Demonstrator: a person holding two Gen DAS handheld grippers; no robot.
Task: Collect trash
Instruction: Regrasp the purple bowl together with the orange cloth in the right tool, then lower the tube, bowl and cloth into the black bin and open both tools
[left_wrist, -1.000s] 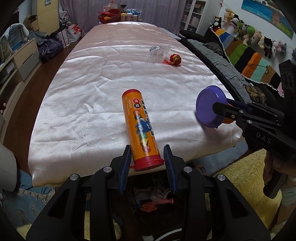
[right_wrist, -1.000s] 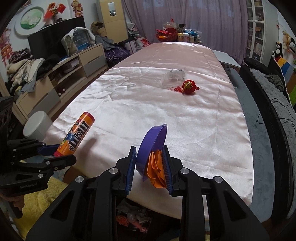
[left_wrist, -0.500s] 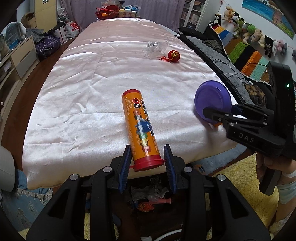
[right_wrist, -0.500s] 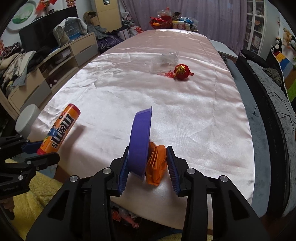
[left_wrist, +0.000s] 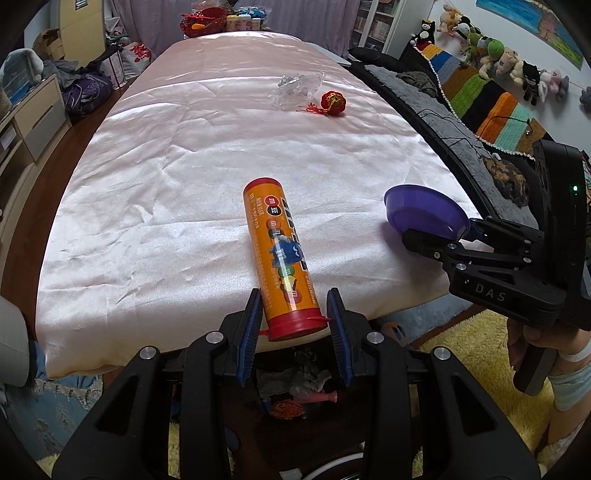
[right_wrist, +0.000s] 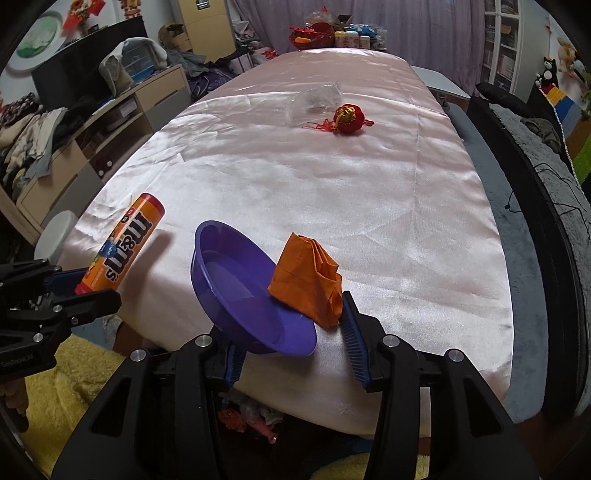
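Note:
My left gripper (left_wrist: 294, 332) is shut on the red-capped end of an orange M&M's candy tube (left_wrist: 279, 251), which sticks out over the pink tablecloth (left_wrist: 192, 177); the tube also shows in the right wrist view (right_wrist: 122, 251). My right gripper (right_wrist: 291, 347) has open jaws. A purple plastic bowl (right_wrist: 243, 291) and a crumpled orange paper (right_wrist: 306, 277) lie tilted between its pads at the table's near edge. The bowl also shows in the left wrist view (left_wrist: 424, 214). A bin with trash (left_wrist: 295, 387) sits below the table edge.
A red ornament with tassel (right_wrist: 349, 118) and a clear plastic wrapper (right_wrist: 317, 99) lie at mid table. Bottles and a red basket (right_wrist: 317, 33) stand at the far end. A cabinet (right_wrist: 92, 140) is left, a dark sofa (right_wrist: 535, 155) right, yellow rug (left_wrist: 480, 354) below.
My right gripper's jaws have spread; the purple bowl has tipped from upright to slanting and the orange paper now stands loose beside it. The left gripper still holds the tube.

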